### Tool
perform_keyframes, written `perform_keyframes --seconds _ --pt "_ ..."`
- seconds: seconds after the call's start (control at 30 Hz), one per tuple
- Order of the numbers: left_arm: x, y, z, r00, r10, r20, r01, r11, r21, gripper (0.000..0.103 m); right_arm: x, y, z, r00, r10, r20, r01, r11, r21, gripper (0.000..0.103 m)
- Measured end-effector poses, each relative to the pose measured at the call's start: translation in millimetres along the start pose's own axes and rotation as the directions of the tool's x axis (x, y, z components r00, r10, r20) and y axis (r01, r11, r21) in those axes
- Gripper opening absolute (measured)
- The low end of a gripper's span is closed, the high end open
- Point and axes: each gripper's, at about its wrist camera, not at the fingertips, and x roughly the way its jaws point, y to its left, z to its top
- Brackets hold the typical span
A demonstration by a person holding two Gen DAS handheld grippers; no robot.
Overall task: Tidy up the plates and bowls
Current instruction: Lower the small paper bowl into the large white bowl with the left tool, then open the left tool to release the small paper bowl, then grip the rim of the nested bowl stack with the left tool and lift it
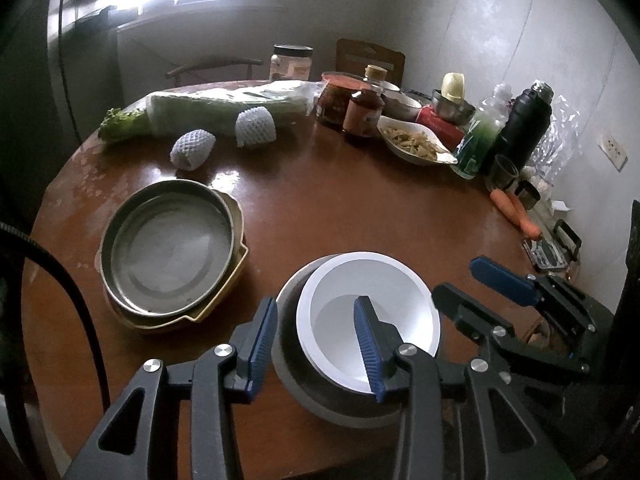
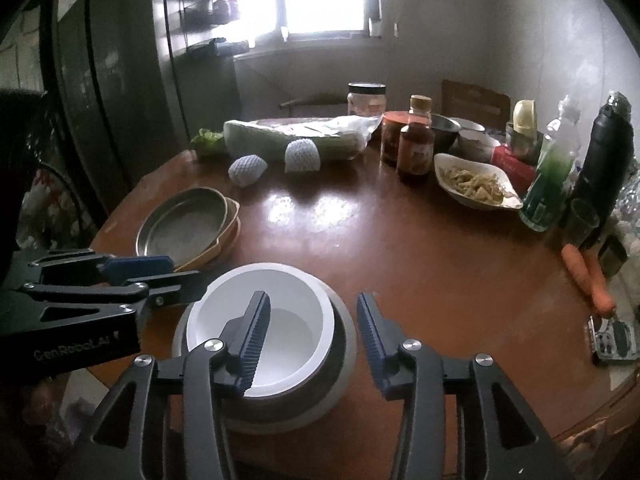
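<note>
Home dining table (image 1: 320,208) with food

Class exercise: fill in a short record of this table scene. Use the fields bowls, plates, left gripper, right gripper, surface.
bowls: white bowl nested in grey bowl, near table edge
plates: metal pan stacked on yellow dish, left of the bowls
left gripper: straddles the bowls' left rims, grip unclear
right gripper: straddles the bowls' right rims, pads clear of them
surface: brown table
</note>
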Motion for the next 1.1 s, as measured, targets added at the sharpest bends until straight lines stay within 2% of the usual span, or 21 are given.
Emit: perform_keyframes --seconds 0.4,0.53,0.7,1.1 --pt "5 25 -14 0.999 -0.029 -0.036 0.026 0.996 -0.09 0.049 6 -21 -6 1.0 -0.014 -0.027 0.015 0.998 0.059 0.052" --pt "12 26 -17 0.998 -0.039 -0.059 0.033 0.994 -0.104 0.05 12 -23 -11 0.999 0.006 -0.047 -0.003 0.997 0.072 0.053" --pt "21 26 -18 0.993 -0.088 -0.08 0.077 0.988 -0.132 0.051 22 -24 -17 0.996 0.038 -0.085 -0.03 0.995 0.094 0.053" --pt "40 23 -17 0.988 -0.098 -0.117 0.08 0.986 -0.143 0.052 41 -30 -20 0.988 0.082 -0.133 -0.062 0.987 0.147 0.054"
